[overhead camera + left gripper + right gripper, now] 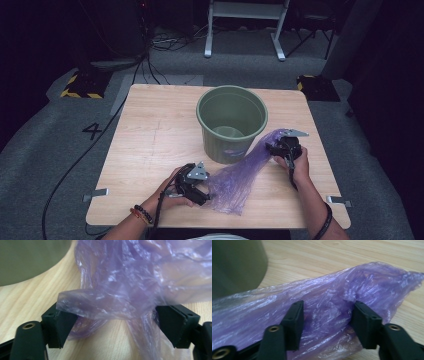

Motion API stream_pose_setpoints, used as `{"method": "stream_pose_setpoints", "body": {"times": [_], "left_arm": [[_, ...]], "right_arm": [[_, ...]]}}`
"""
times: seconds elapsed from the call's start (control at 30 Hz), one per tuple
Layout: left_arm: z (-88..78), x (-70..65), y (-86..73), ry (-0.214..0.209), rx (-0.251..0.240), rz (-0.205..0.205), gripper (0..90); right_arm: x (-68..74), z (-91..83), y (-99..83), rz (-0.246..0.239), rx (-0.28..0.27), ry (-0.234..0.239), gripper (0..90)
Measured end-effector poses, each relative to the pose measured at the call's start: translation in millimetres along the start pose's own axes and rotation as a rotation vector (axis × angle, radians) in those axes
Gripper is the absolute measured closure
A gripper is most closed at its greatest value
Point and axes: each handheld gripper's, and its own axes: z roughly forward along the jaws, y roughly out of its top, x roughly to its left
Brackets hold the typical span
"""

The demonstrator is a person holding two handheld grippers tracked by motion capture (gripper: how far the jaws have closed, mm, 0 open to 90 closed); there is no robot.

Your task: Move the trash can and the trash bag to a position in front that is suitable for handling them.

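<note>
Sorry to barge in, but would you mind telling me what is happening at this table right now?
A person is working a purple plastic bag with a gripper in each hand on a wooden table, beside a green bucket. The left gripper sits at the bag's near end with its jaws apart and film draped between them. The right gripper is at the far end by the bucket, jaws around a bunched part of the bag, not visibly pinching it. The bag is still outside the bucket.
</note>
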Motion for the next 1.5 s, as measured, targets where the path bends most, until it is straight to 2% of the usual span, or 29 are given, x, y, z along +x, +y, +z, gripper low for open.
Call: {"method": "stream_pose_setpoints", "body": {"times": [0.1,0.13,0.2,0.23,0.3,0.33,0.37,0.47,0.57,0.6,0.67,0.8,0.87,0.93,1.03,1.1,1.2,1.37,1.5], "left_arm": [[-7.9,1.9,-1.3,0.023,-0.024,-0.015,16.5],[-13.1,2.9,-2.0,0.037,-0.030,-0.020,16.2],[-22.0,5.2,-4.2,0.051,-0.055,-0.033,16.2],[-30.6,8.9,-8.0,0.082,-0.077,-0.043,15.6],[-35.4,11.9,-10.1,0.097,-0.081,-0.056,15.7],[-44.6,18.2,-14.6,0.130,-0.091,-0.076,15.6],[-44.6,18.2,-14.6,0.130,-0.091,-0.076,15.6],[-55.7,28.4,-21.5,0.177,-0.086,-0.105,15.7],[-63.0,39.2,-28.6,0.216,-0.090,-0.152,15.7],[-64.3,43.6,-31.7,0.234,-0.078,-0.170,15.7],[-63.9,45.7,-33.2,0.229,-0.073,-0.183,15.8],[-60.9,51.5,-36.5,0.233,-0.028,-0.195,16.1],[-61.5,52.9,-37.5,0.230,-0.032,-0.201,16.1],[-61.5,53.9,-38.5,0.229,-0.030,-0.200,16.0],[-59.4,55.3,-39.8,0.230,-0.009,-0.196,16.1],[-56.5,56.5,-41.1,0.239,0.024,-0.190,16.8],[-55.4,57.9,-42.4,0.246,0.036,-0.194,17.5],[-55.3,60.8,-45.8,0.269,0.015,-0.214,18.5],[-54.3,61.6,-46.2,0.265,0.003,-0.226,15.4]], "right_arm": [[1.8,0.3,0.0,-0.022,-0.007,0.026,57.3],[1.9,0.2,-0.4,-0.030,-0.012,0.041,63.6],[1.4,0.1,-0.6,-0.031,-0.013,0.044,65.6],[-0.3,-0.3,-1.2,-0.036,-0.018,0.051,71.7],[-0.6,-0.6,-1.8,-0.037,-0.021,0.058,73.7],[-0.6,-1.2,-2.2,-0.046,-0.023,0.068,77.5],[-0.6,-1.2,-2.2,-0.046,-0.023,0.068,77.5],[0.5,-2.2,-2.8,-0.066,-0.030,0.091,80.9],[0.1,-2.8,-3.0,-0.064,-0.039,0.096,81.5],[0.0,-4.0,-3.2,-0.064,-0.046,0.100,82.3],[0.0,-4.7,-3.2,-0.068,-0.050,0.099,82.5],[0.6,-7.6,-3.4,-0.077,-0.067,0.099,83.3],[0.2,-8.9,-3.4,-0.076,-0.075,0.102,83.3],[-1.1,-9.9,-3.8,-0.073,-0.079,0.100,83.3],[-4.1,-11.2,-3.9,-0.069,-0.086,0.095,83.3],[-7.2,-13.0,-4.1,-0.069,-0.093,0.090,83.3],[-9.5,-14.5,-4.6,-0.068,-0.098,0.089,83.3],[-14.2,-18.2,-5.7,-0.066,-0.114,0.093,83.3],[-16.1,-20.4,-5.5,-0.068,-0.128,0.093,83.3]]}}
